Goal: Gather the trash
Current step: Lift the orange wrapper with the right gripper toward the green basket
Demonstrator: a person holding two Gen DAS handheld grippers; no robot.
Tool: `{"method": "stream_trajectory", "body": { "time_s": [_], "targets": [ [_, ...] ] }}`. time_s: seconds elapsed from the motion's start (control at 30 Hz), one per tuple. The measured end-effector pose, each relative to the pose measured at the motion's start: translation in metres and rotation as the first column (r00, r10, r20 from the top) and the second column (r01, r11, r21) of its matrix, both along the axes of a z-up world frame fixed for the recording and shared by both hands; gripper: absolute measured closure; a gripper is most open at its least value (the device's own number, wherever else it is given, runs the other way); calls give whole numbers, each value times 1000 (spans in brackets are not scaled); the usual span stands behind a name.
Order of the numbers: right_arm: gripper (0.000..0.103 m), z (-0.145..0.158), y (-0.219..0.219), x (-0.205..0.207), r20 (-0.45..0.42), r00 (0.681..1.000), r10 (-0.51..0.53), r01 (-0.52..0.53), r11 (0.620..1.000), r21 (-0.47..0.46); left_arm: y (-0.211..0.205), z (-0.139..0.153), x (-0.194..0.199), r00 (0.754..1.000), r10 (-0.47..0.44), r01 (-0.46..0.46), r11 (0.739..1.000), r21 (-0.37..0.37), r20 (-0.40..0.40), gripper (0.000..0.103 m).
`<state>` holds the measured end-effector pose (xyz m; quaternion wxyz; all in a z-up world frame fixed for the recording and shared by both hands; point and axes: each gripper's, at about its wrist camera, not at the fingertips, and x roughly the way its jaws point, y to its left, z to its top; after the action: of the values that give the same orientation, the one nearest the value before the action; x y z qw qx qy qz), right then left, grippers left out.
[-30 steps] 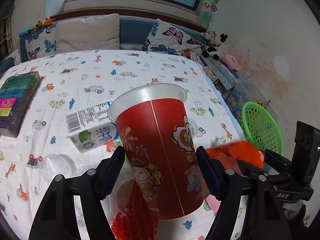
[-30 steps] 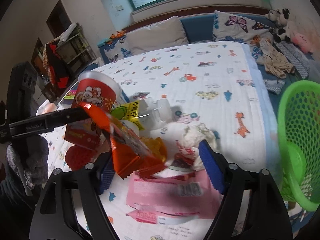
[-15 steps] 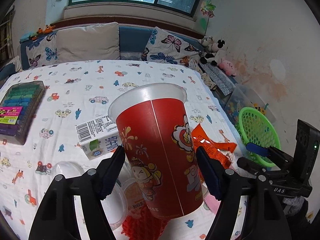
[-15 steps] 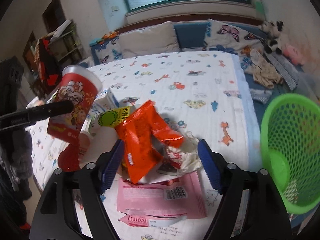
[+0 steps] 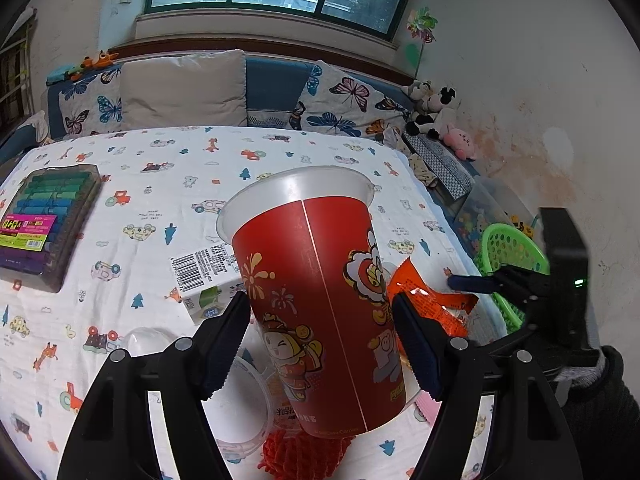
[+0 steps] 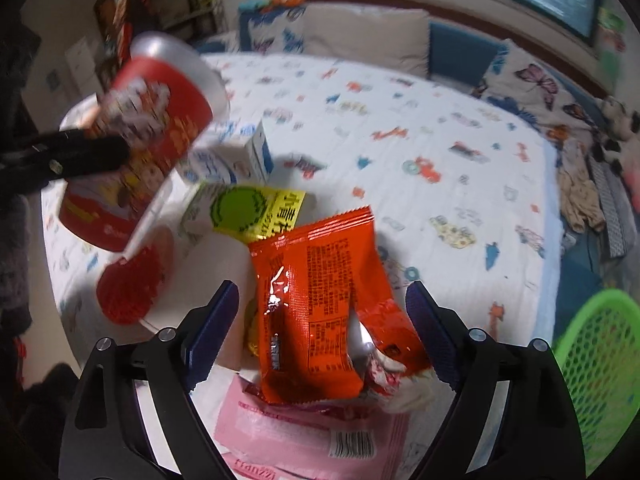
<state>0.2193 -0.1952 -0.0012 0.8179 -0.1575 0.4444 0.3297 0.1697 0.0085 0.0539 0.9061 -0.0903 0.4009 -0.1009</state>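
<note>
My left gripper (image 5: 320, 340) is shut on a tall red paper cup (image 5: 316, 300) with cartoon prints and holds it tilted above the bed. The cup also shows in the right wrist view (image 6: 136, 140). My right gripper (image 6: 324, 332) stands open, and an orange snack wrapper (image 6: 316, 308) sits between its jaws, touching neither; whether it lies on the pile or is in the air I cannot tell. The wrapper also shows in the left wrist view (image 5: 432, 304). A green mesh basket (image 6: 596, 368) stands at the bed's right side, also in the left wrist view (image 5: 508, 252).
On the patterned sheet (image 5: 200, 168) lie a milk carton (image 5: 208, 280), a clear plastic lid (image 5: 244, 412), a red mesh piece (image 6: 132, 288), a yellow-green packet (image 6: 248, 212), a pink wrapper (image 6: 312, 436) and crumpled tissue (image 6: 412, 392). A marker box (image 5: 44, 220) lies left. Pillows line the back.
The right gripper has swung left and down over the trash pile. The orange wrapper has gone from pinched in its jaws to loose between them. The left gripper has lifted the cup.
</note>
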Motion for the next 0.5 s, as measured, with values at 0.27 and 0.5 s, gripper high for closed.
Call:
{"method": "stream_trajectory", "body": {
  "time_s": [0.27,0.5],
  "targets": [
    [24,-22,11,1,-6,1000,10,-10,996,-88,4,2,1,1000,8,-8,1000,-2,0,33],
    [48,-12,1,-4,-17,999,-29,29,1000,-7,-2,7,0,1000,-13,13,1000,-6,12,33]
  ]
}}
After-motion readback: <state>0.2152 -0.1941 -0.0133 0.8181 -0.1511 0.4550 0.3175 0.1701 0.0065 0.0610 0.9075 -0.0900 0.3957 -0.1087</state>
